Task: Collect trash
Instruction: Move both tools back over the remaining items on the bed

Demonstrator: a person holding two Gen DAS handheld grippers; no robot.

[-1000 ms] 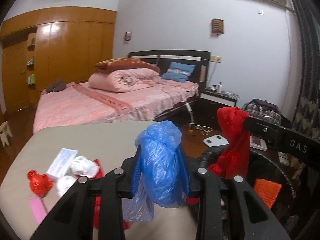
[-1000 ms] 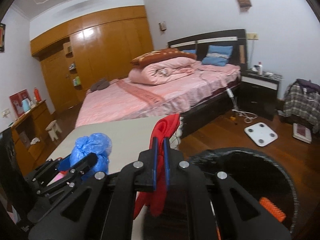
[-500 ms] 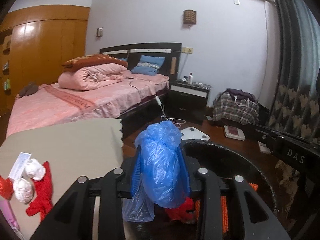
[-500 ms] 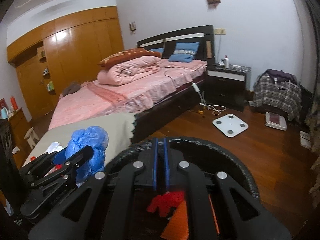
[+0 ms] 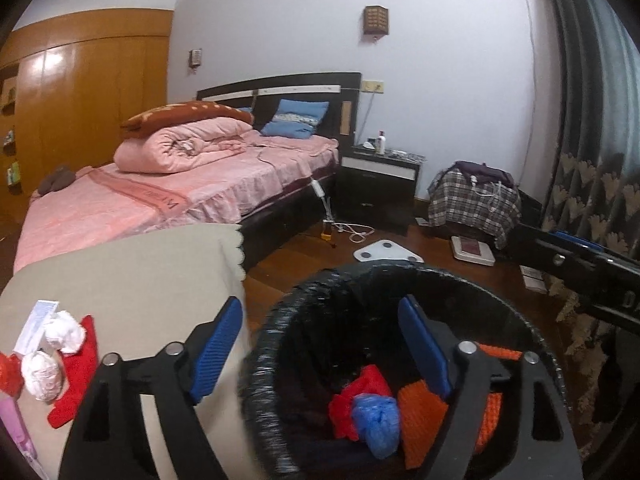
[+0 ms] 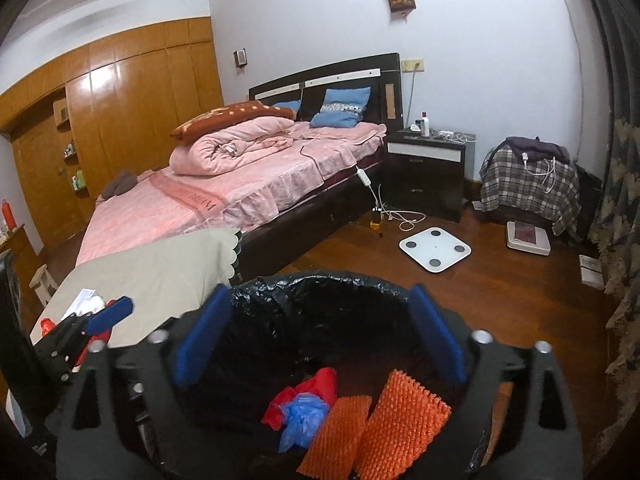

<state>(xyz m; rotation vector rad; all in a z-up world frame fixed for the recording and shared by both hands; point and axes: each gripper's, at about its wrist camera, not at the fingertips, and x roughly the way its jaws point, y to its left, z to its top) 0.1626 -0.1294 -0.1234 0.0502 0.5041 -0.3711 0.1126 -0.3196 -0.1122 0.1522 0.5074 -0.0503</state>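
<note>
A black-lined trash bin (image 5: 272,344) (image 6: 320,284) stands on the floor beside the table. Inside it lie a blue plastic bag (image 5: 378,420) (image 6: 300,416), a red bag (image 5: 362,396) (image 6: 308,390) and orange mesh pieces (image 5: 420,416) (image 6: 396,420). My left gripper (image 5: 320,344) is open and empty over the bin's left rim. My right gripper (image 6: 318,336) is open and empty above the bin. On the beige table (image 5: 132,280) remain two white wads (image 5: 42,374), a red bag (image 5: 76,380), a small red ball (image 5: 8,372) and a white packet (image 5: 36,320).
A pink bed (image 6: 224,192) stands behind the table. A dark nightstand (image 6: 428,172), a white scale (image 6: 434,250), cables and a plaid-covered bundle (image 6: 528,176) are on the wooden floor beyond the bin. A curtain (image 6: 616,200) hangs at the right.
My left gripper opened and the blue bag dropped into the bin. My right gripper opened after letting the red bag fall in. Both moved from the table to over the bin.
</note>
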